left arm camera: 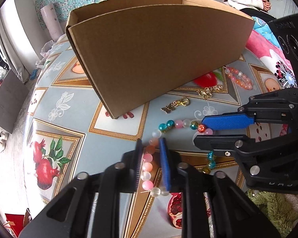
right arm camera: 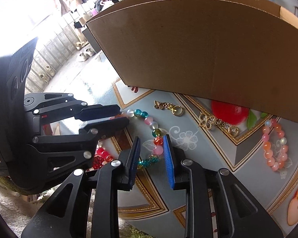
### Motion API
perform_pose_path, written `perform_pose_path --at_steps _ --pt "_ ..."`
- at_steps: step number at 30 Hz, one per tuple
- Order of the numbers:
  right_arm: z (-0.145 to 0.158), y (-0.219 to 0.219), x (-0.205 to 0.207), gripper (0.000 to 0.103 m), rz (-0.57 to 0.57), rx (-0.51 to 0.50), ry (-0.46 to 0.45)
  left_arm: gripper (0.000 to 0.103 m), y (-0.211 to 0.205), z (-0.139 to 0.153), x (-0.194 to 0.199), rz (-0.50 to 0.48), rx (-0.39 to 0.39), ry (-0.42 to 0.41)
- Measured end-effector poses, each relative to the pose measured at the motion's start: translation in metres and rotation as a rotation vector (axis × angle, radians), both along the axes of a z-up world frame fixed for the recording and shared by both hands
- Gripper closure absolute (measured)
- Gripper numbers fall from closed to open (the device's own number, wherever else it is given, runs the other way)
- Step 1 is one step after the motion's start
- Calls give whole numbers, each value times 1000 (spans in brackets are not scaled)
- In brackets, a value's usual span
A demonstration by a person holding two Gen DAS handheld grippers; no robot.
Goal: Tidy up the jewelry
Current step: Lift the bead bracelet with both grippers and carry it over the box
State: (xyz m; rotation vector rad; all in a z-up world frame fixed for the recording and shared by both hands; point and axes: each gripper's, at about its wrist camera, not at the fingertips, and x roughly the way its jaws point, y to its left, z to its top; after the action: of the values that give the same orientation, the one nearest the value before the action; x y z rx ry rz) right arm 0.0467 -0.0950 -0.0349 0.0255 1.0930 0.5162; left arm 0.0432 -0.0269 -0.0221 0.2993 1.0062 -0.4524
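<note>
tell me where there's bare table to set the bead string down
Free: the tablecloth left of the cardboard box corner. Crowded: along the box front, where the butterfly charm, gold knot charm and pink bracelet lie, and by the bead string between both grippers.

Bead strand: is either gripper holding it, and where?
Left gripper pinches the bead strand at its pink-and-white stretch; right gripper only straddles it, jaws open.

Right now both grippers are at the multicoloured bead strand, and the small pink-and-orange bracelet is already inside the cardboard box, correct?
Not quite. The left gripper and right gripper are both at the multicoloured bead strand, but the pink-and-orange bracelet is not in the cardboard box. It lies on the tablecloth just outside the box's wall, as the right wrist view shows.
</note>
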Motion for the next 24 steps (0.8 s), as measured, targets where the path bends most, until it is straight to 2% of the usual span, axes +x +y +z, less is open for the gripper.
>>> perform_pose_path --at_steps 5,7,8,10,17,24 --pt "0 6 -6 79 -5 -22 -23 94 -2 0 -6 -1 9 -34" --pt "0 11 -8 85 -9 -58 -45 94 -3 -1 -7 -1 10 -46" --pt "0 12 -9 92 -19 -80 -56 94 -3 0 -9 1 8 -55" --pt "-1 15 -16 95 -33 -79 -58 94 -2 1 -10 3 1 -64" --pt "-1 9 -20 96 -85 -14 -39 94 1 16 -23 4 -27 -128" --pt "23 11 -42 96 -105 -29 -130 94 5 45 -36 9 -80 -201"
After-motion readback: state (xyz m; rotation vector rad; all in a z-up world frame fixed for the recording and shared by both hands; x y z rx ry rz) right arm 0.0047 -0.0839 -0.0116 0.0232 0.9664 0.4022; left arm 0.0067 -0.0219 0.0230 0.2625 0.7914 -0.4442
